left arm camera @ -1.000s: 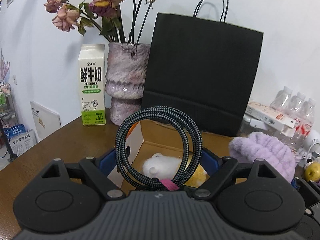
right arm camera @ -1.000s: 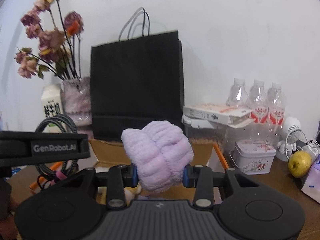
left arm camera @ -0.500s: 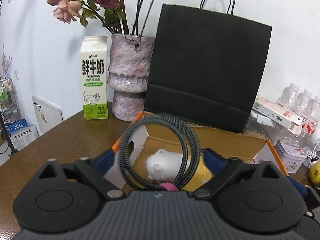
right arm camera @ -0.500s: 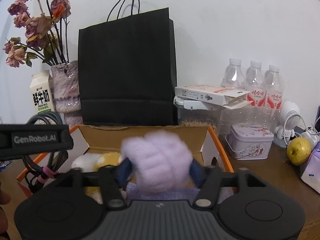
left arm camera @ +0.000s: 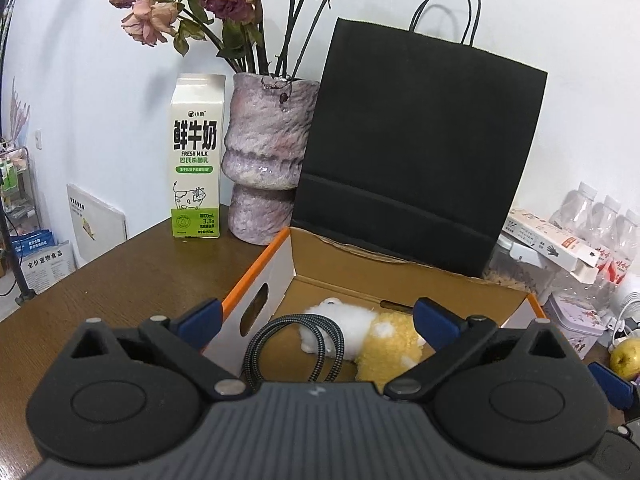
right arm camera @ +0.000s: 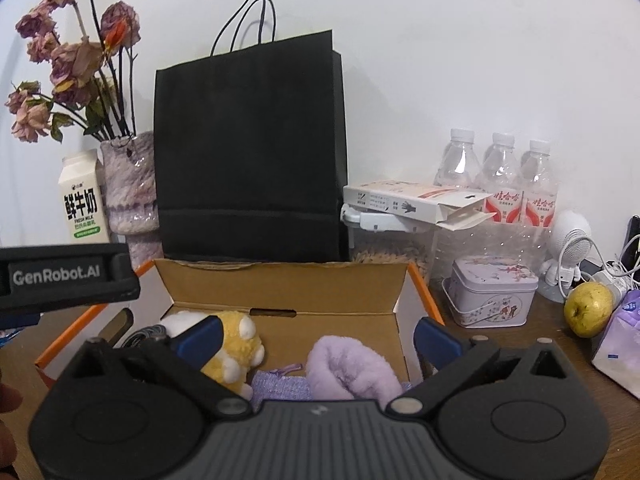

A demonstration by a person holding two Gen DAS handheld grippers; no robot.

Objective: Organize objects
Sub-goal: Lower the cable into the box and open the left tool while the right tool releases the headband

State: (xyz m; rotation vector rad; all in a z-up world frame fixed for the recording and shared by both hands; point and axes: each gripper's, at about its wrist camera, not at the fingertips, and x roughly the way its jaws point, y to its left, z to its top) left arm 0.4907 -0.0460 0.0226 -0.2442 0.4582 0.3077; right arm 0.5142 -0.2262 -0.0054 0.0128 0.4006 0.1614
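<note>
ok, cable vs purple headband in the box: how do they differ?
The cable is a thin, braided, dark grey coil; the headband is thick, fluffy and lilac. The cable lies at the box's left end, draped against the white-and-yellow plush; the headband lies toward the right end, on a purple cloth. Both are loops, inside the box and free of any jaws.

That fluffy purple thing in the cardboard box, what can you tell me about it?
The lilac plush headband looks soft and fleecy, bunched into thick rolled folds. It lies loose inside the open cardboard box, towards its right side, resting partly on a knitted lavender cloth. It sits between the spread fingers of the right claw, which are opening and not pressing on it.
</note>
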